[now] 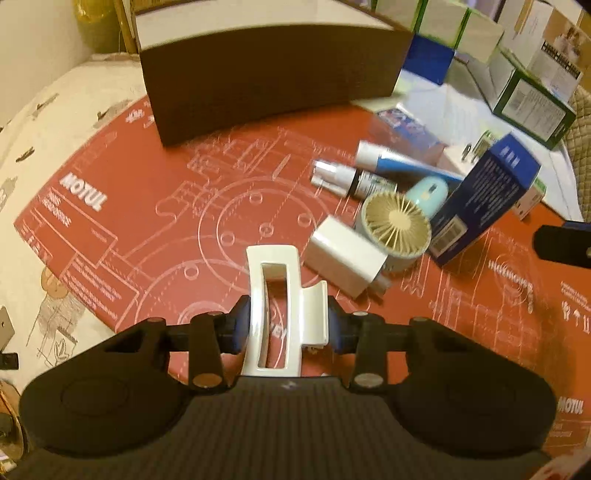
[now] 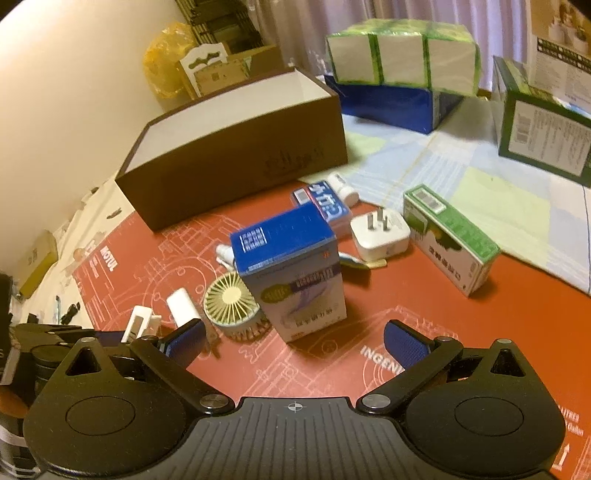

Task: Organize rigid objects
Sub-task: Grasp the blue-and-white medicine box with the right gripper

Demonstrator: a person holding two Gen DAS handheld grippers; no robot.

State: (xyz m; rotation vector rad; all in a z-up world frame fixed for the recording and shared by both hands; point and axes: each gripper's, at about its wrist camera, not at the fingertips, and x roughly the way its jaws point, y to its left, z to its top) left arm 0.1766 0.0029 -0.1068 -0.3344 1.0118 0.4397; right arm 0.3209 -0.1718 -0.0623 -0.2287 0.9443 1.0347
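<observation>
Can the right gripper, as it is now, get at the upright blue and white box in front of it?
Probably yes. The right gripper stands open and empty, and the blue and white box is straight ahead with bare red mat between. The small fan leans close beside it.

brown box (image 1: 273, 70) top cropped, stacked cartons (image 1: 480, 33) blurred
</observation>
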